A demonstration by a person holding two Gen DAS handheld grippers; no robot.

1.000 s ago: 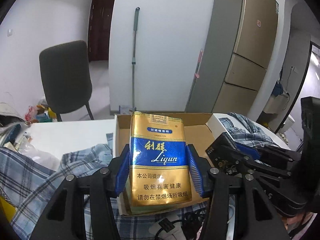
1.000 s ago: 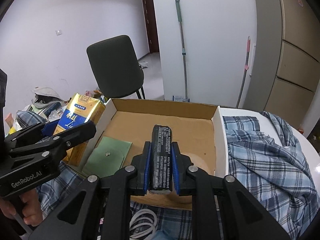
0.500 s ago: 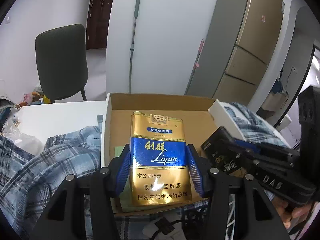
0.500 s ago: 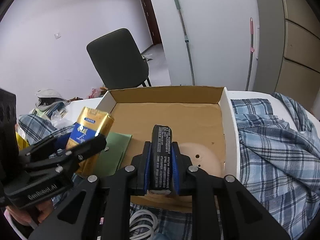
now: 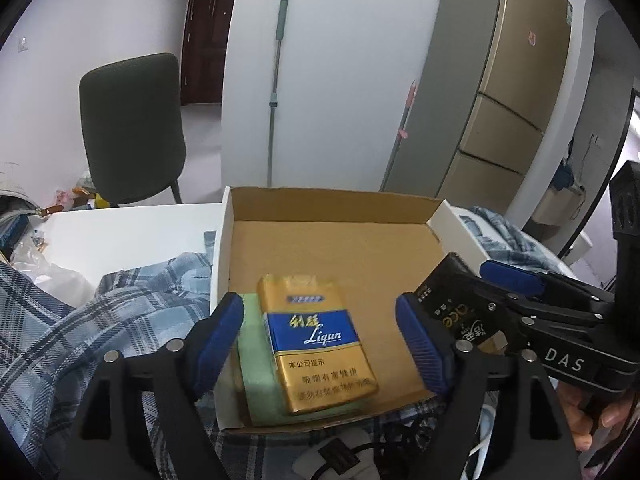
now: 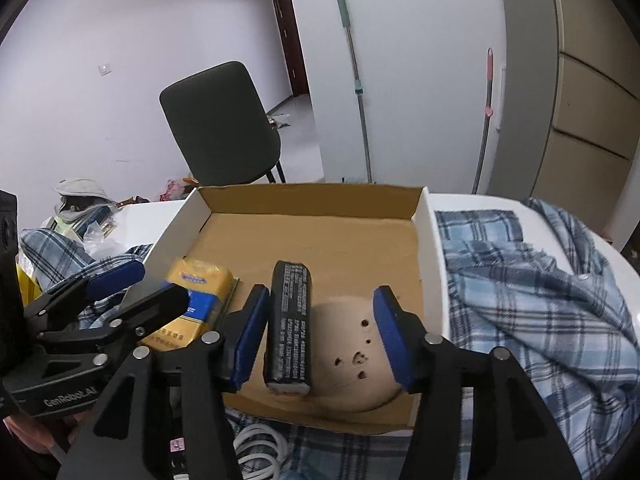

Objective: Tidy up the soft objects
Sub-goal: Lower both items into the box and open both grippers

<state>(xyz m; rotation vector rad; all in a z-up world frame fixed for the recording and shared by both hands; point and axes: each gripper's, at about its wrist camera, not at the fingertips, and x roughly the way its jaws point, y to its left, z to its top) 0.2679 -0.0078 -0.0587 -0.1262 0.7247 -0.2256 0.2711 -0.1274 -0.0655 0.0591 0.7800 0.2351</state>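
**Both packs lying in the cardboard box, both grippers spread wide**

From the left wrist camera: the left gripper [image 5: 320, 332] has its blue pads spread wide, holding nothing. Between them, down in the cardboard box [image 5: 332, 208], the gold and blue cigarette pack [image 5: 316, 340] lies face up, partly on top of a pale green pouch [image 5: 256, 360] in the box's near left corner. At the right, the right gripper [image 5: 508, 292] reaches in over the box edge with the black pack [image 5: 452, 304] seen against it. The box sits on a plaid shirt [image 5: 80, 320] spread over a white table [image 5: 132, 228]; a dark chair [image 5: 132, 128] stands behind.

From the right wrist camera: the right gripper [image 6: 316, 336] is released too, pads well apart. The black pack [image 6: 290, 328] stands on its narrow side on the box [image 6: 308, 200] floor, close by the left pad; whether they touch I cannot tell. A round tan piece [image 6: 356, 352] lies beside it. The gold pack [image 6: 192, 304] rests at the box's left, behind the left gripper [image 6: 116, 292]. White cable [image 6: 260, 452] coils below the box.
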